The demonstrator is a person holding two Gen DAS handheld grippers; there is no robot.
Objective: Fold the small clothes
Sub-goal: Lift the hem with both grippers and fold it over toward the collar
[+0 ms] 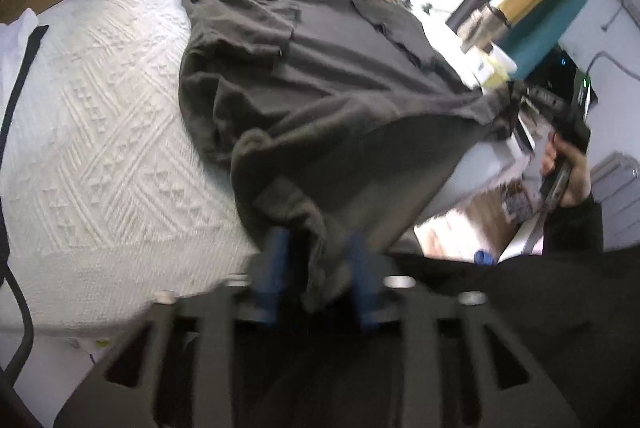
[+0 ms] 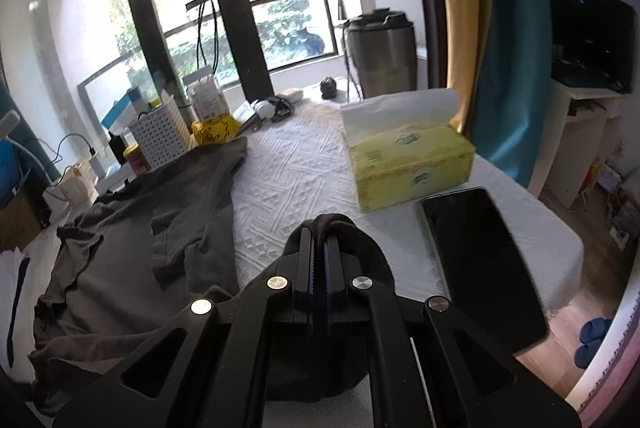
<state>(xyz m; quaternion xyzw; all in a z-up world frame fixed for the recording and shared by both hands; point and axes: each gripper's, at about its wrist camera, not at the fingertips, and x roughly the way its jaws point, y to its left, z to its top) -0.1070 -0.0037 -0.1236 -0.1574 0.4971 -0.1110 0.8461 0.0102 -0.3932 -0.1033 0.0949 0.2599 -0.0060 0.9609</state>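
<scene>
Your garment spreads over the table's left side — clutter lines the far edge.

In the right wrist view the garment [image 2: 132, 228] lies left on the table [image 2: 304, 171]; the tissue box [image 2: 408, 163] sits right, the phone [image 2: 480, 268] just nearer — basket [image 2: 160, 135] and flask [image 2: 380, 51] far.

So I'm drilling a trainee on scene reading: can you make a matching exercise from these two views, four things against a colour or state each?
Things:
1. T-shirt
2. Tissue box
3. Phone
4. Right claw

Colour or state:
A. lying flat, screen dark
B. shut on cloth
C. pale yellow-green, a white tissue sticking out
D. dark grey, partly spread on the white quilt

Pairs: 1-D, 2-C, 3-A, 4-B
</scene>
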